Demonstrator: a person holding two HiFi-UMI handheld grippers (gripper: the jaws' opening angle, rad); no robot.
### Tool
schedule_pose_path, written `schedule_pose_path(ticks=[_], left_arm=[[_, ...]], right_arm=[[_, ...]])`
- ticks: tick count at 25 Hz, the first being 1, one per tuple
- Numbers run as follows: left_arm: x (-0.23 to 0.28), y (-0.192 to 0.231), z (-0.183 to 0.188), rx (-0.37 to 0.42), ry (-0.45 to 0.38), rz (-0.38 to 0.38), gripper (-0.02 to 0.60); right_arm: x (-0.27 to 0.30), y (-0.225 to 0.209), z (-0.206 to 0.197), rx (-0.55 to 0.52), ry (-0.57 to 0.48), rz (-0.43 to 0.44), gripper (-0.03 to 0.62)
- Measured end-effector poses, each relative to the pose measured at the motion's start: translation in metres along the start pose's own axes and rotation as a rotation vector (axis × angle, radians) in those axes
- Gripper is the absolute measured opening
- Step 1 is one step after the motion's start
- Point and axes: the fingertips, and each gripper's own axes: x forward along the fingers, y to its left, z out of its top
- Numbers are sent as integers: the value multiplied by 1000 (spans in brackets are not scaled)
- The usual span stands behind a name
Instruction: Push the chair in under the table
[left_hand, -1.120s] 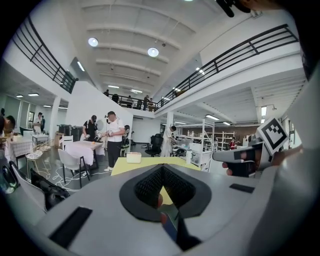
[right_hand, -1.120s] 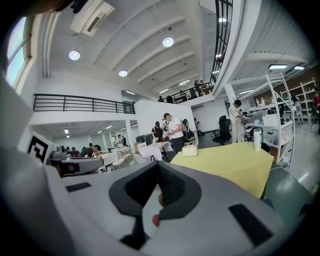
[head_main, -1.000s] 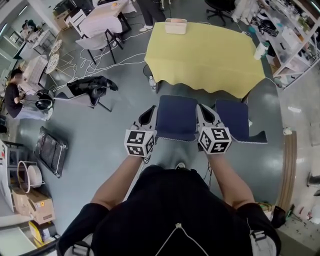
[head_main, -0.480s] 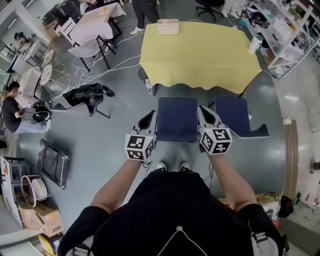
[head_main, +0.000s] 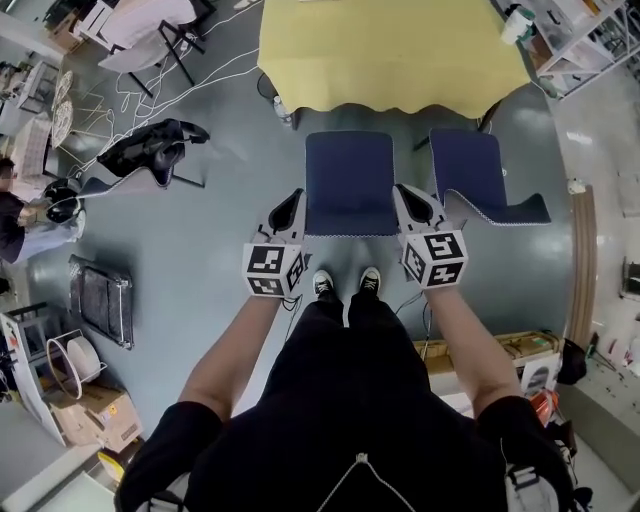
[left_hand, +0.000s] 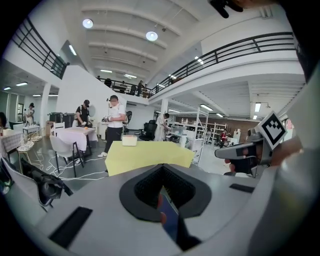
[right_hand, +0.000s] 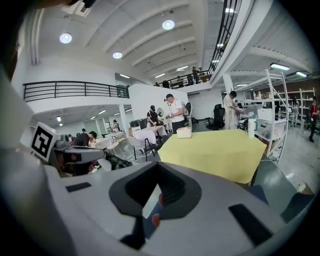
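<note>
- The chair (head_main: 348, 180), the one with the navy seat, stands at the middle of the head view. The table (head_main: 390, 50) with the yellow cloth is at its 12 o'clock. A strip of bare floor shows between them, so the seat is wholly out in the open.
- The left gripper (head_main: 291, 203) sits at the chair's 8 o'clock corner and the right gripper (head_main: 407, 196) at its 4 o'clock corner, flanking the near edge.
- Both pairs of jaws are pressed together with nothing clamped. Each gripper view shows only a thin sliver of blue beyond the closed tips, with the table straight ahead past them.
- Over the last second both grippers have come down together beside the seat. The view has tipped lower too, so the person's shoes (head_main: 322, 284) now show at the chair's 6 o'clock.
- The gap between chair and table looks much as it did a second ago, so the chair has not been pushed yet.
- The tips lie against the chair's outline in the head view. They may be touching its back edge, but this angle does not settle it.
- With closed jaws bracketing the near corners, this reads as set-up for an even two-handed shove toward 12 o'clock.
- A second chair (head_main: 478, 180) stands at 3 o'clock, just beside the first. An uneven push could swing the chair toward it.
</note>
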Motion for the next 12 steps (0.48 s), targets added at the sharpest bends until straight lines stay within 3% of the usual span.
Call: schedule_pose_path(ticks=[12], left_arm=[[19,5,-96,-47,96,-20,9]], right_arm=[[18,-16,-108,46,140,-42,14]])
